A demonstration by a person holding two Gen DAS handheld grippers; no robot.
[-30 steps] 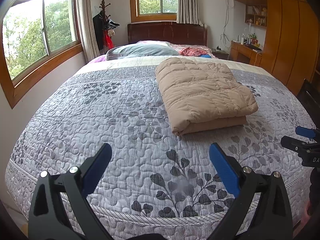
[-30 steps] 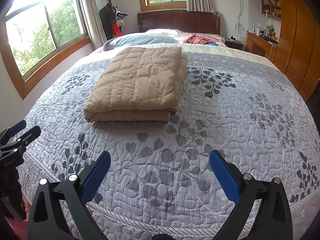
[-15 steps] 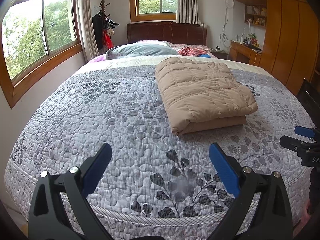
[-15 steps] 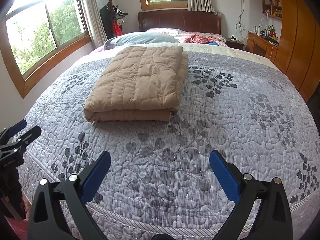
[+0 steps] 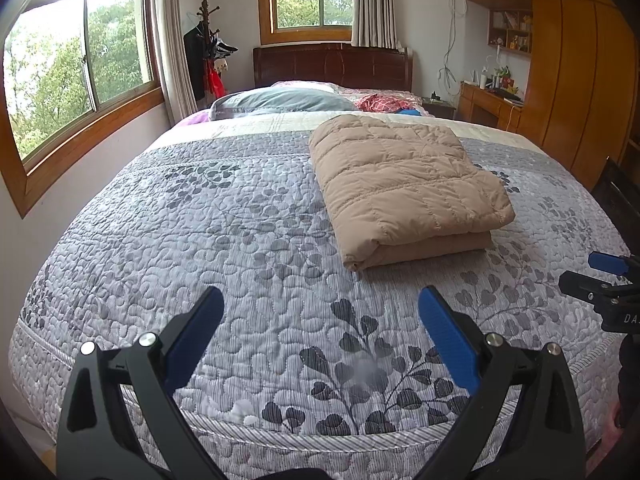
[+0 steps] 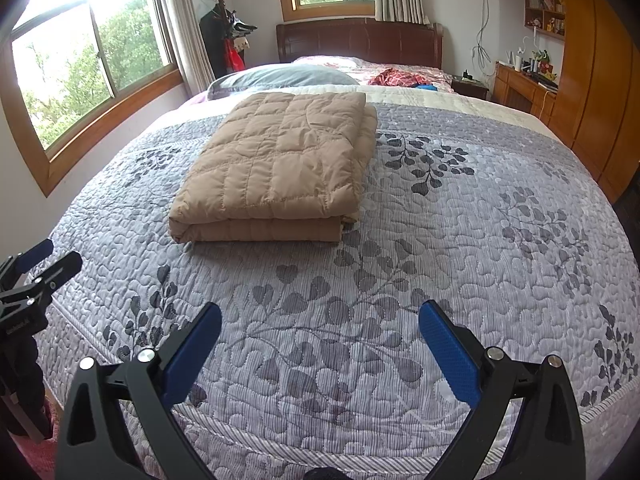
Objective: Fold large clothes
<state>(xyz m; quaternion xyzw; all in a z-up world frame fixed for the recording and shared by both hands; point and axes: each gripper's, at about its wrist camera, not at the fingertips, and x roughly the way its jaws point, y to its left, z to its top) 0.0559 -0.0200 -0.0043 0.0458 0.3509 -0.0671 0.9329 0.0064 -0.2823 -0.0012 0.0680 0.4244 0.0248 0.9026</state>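
The folded tan quilted garment (image 5: 408, 184) lies flat on the bed's grey leaf-print bedspread (image 5: 248, 240). Nearer the foot edge than the garment, the left tongs (image 5: 320, 330) and right tongs (image 6: 320, 340) hover apart, both spread wide and gripping nothing.

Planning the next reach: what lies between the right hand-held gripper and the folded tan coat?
Only bare quilted bedspread lies between the right hand-held gripper and the folded tan coat, as the right wrist view shows.

Black claw (image 5: 320, 312), blue pads (image 5: 446, 334), seemingly textured
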